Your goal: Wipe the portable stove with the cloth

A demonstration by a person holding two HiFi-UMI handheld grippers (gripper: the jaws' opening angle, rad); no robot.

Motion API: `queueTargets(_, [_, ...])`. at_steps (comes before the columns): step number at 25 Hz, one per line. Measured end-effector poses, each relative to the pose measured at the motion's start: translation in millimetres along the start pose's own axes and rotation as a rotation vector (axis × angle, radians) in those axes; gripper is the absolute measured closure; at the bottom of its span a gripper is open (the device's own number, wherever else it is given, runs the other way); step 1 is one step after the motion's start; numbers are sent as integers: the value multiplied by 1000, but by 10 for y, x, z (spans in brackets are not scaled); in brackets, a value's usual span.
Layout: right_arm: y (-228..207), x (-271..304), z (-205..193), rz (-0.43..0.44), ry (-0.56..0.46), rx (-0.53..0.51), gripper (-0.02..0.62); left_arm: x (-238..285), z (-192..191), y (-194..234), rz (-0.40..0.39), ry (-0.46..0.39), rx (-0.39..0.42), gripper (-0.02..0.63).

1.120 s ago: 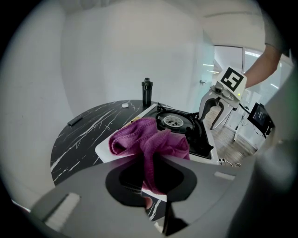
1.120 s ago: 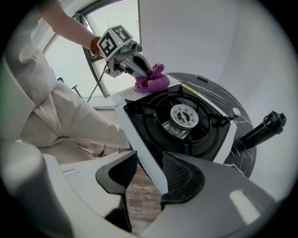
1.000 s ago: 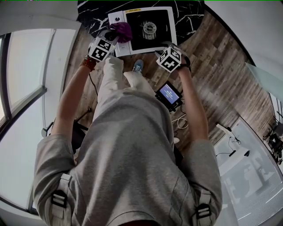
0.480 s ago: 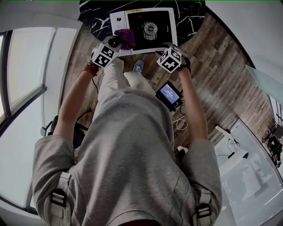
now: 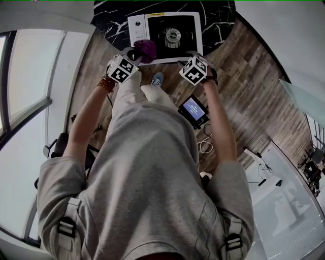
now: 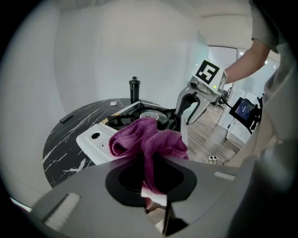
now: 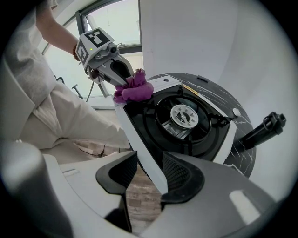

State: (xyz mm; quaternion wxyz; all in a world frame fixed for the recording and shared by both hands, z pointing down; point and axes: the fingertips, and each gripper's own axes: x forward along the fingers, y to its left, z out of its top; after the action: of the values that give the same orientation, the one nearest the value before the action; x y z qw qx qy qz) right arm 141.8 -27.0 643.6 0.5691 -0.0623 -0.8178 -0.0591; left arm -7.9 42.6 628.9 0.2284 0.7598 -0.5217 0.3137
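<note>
The portable stove (image 5: 134, 25), white with a black burner well, sits on a black marble table (image 5: 109, 15). A purple cloth (image 5: 147, 49) lies bunched on the stove's near left part, beside the control panel. My left gripper (image 5: 138, 53) is shut on the cloth (image 6: 149, 139), which spills out of its jaws (image 6: 156, 195). My right gripper (image 5: 190, 53) is at the stove's near right corner. In the right gripper view its jaws (image 7: 144, 179) straddle the stove's white rim (image 7: 139, 139) and hold it. That view also shows the left gripper (image 7: 123, 74) and cloth (image 7: 134, 89).
A black bottle (image 6: 134, 89) stands on the table behind the stove (image 7: 260, 129). A small lit screen (image 5: 194, 108) sits on the wooden floor near the person's legs, with cables beside it. The table's edge lies just under the stove's near side.
The left gripper has dragged the cloth across the stove's left part toward its near edge and slightly right. The right gripper has stayed on the rim.
</note>
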Motion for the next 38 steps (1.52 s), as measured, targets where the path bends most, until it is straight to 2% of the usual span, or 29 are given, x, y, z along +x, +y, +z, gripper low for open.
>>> queueTargets(13, [12,6,15,-4,21,-23,408,-54,-106,-209,-2,7,2,563])
queueTargets(17, [17,-3,35,-14,0,-8,408,-95,-117,-259,-2,13,68,563])
queueTargets(19, [12,-16,37,-20,-18,12,407,-132,-79,-272,29,-19,128,563])
queueTargets(21, [3,-41,11,-22,-25,40,390,-204,-4,-284,83,-86,167,561])
queueTargets(24, [2,-159,-42,-5,-50,104,391,-405,212,-279,161,-211,102,561])
queueTargets(26, [-40,-316,-10,-9,-106,164,407,-554,441,-242,205,-298,46,561])
queueTargets(28, [-162,-538,107,-63,-204,211,423,-693,712,-185,249,-384,5,561])
queueTargets(31, [-426,-992,417,-189,-440,268,470,-918,1171,-60,321,-513,-38,561])
queueTargets(35, [-674,-1734,788,-357,-727,324,530,-1262,1796,69,397,-646,-41,561])
queueTargets(38, [-712,-2217,1032,-451,-861,302,555,-1502,2187,94,422,-727,-34,561])
